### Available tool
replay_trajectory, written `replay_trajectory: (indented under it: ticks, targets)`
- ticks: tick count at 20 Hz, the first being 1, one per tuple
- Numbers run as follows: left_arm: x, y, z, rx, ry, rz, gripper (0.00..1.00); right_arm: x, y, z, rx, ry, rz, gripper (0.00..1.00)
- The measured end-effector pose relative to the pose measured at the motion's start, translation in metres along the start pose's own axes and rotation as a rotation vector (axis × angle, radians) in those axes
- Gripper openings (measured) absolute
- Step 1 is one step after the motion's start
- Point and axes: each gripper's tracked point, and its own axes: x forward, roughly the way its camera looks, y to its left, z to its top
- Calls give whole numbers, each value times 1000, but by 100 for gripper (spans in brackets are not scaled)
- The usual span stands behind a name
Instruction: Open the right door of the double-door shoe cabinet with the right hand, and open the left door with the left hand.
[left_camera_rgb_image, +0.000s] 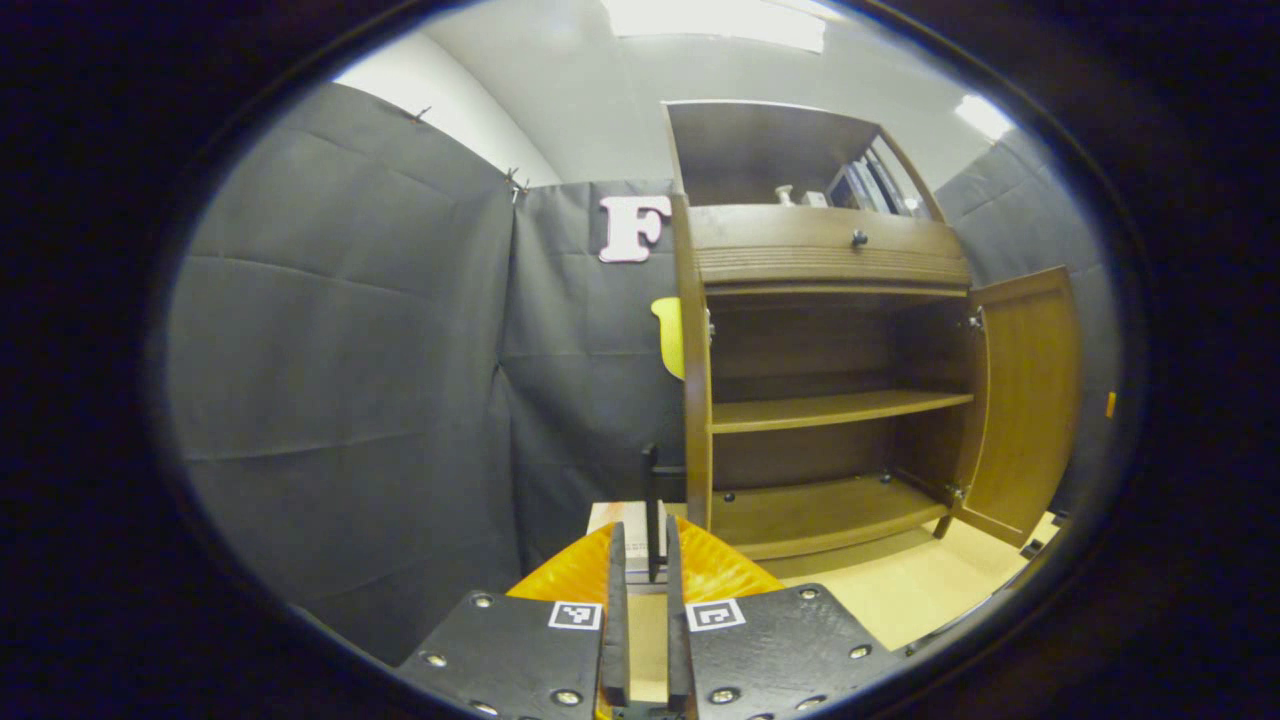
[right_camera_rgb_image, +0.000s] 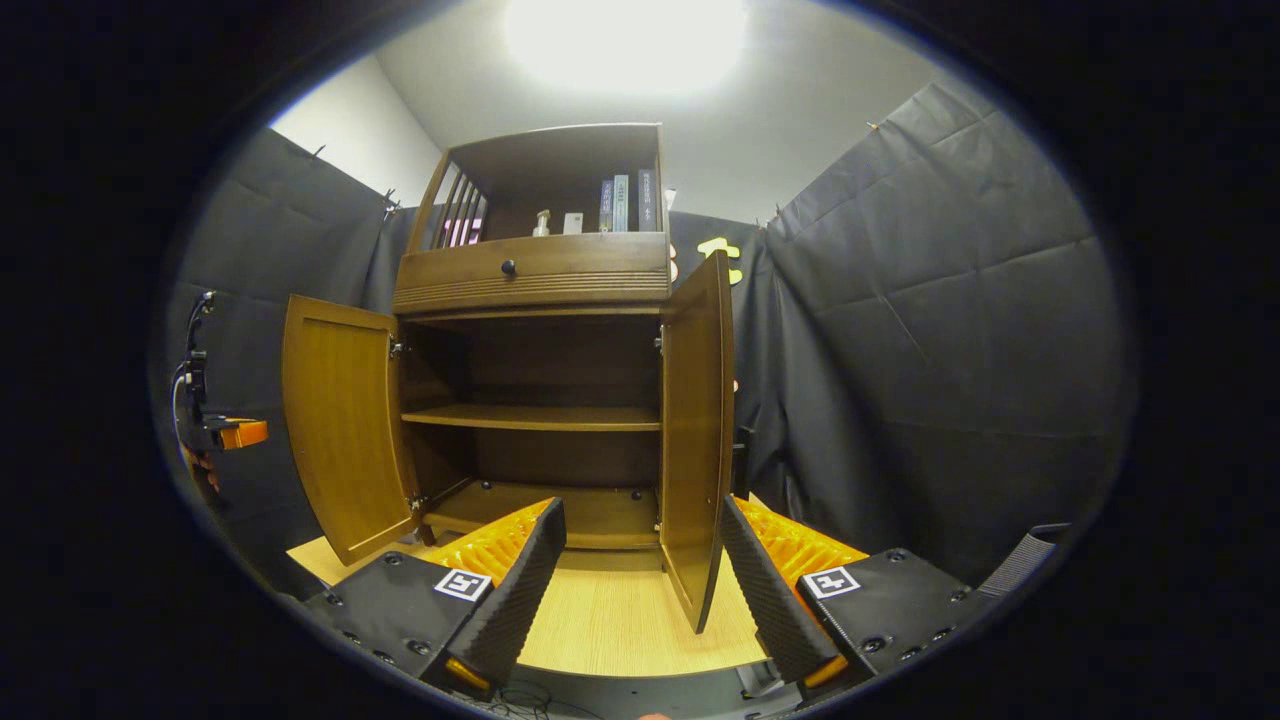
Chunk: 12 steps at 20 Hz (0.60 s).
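Since both doors look fully swung out, you should: keep the right gripper (right_camera_rgb_image: 642, 512) spread astride the right door (right_camera_rgb_image: 697, 430); back the left gripper (left_camera_rgb_image: 644, 535), nearly closed, off the left door (left_camera_rgb_image: 696, 400). Whether it pinches the handle (left_camera_rgb_image: 651, 500) cannot be told.

The shoe cabinet (right_camera_rgb_image: 540, 290) is warm mid-brown wood with a darker brown interior, its 2 doors, the left door (right_camera_rgb_image: 345, 430) and the right door (right_camera_rgb_image: 695, 430), a lighter golden brown, and the drawer knob (right_camera_rgb_image: 508, 267) is black. The floor (right_camera_rgb_image: 620, 620) is pale yellowish wood grain against the plain black cloth wall (left_camera_rgb_image: 340, 350). The right gripper (right_camera_rgb_image: 640, 580) has black ribbed pads, orange ridged backing and black plates with black-and-white square markers, as does the left gripper (left_camera_rgb_image: 640, 610).
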Motion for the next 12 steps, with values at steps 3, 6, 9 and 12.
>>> replay_trajectory:
  ticks: [3,6,9,12]
  targets:
    - [-30,5,8,-23,-15,-3,19,-8,-3,8,11,-12,-9,97]
    - [-55,5,20,-31,-26,-10,19,-17,0,10,7,-14,-5,97]
    - [-73,3,25,-22,-33,-14,13,-26,0,10,8,-19,-3,92]
    - [-88,-2,31,-16,-41,-22,16,-28,-10,18,21,-25,-9,97]
